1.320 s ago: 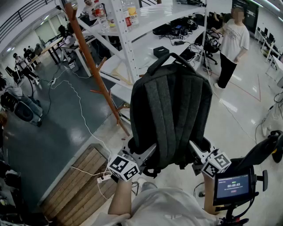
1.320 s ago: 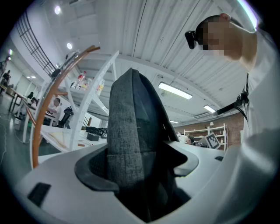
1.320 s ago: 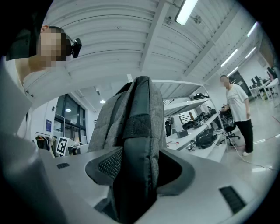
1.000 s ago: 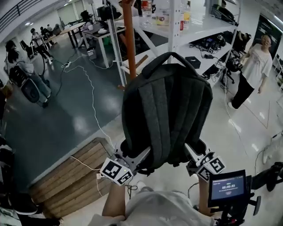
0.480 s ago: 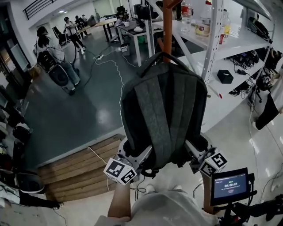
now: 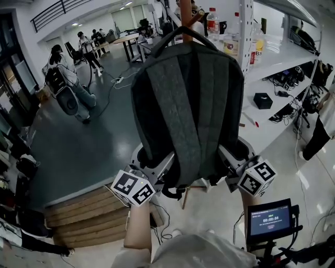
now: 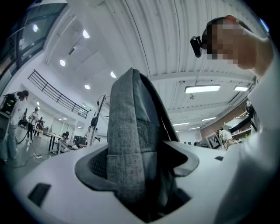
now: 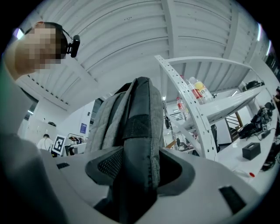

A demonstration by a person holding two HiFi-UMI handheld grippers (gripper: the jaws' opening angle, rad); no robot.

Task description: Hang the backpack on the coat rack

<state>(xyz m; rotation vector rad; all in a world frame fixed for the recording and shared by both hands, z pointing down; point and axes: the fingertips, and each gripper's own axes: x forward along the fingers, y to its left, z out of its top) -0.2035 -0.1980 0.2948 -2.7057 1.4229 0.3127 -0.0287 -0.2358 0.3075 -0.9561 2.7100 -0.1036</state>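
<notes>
Gripping the backpack (image 6: 188,104) at its lower left corner, the left gripper (image 6: 151,163) is clamped on a fold of grey fabric, and the right gripper (image 6: 234,157) is clamped likewise on the lower right corner — a low hold on both sides that sets it upright and leaves its top free. Just behind the backpack's top handle (image 6: 183,32) stands the pole of the coat rack (image 6: 185,13) — the handle seems held there to go over a peg.

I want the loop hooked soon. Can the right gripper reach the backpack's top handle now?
Probably not: the right gripper is clamped on the backpack's lower edge, and the top handle sits at the far end.
</notes>
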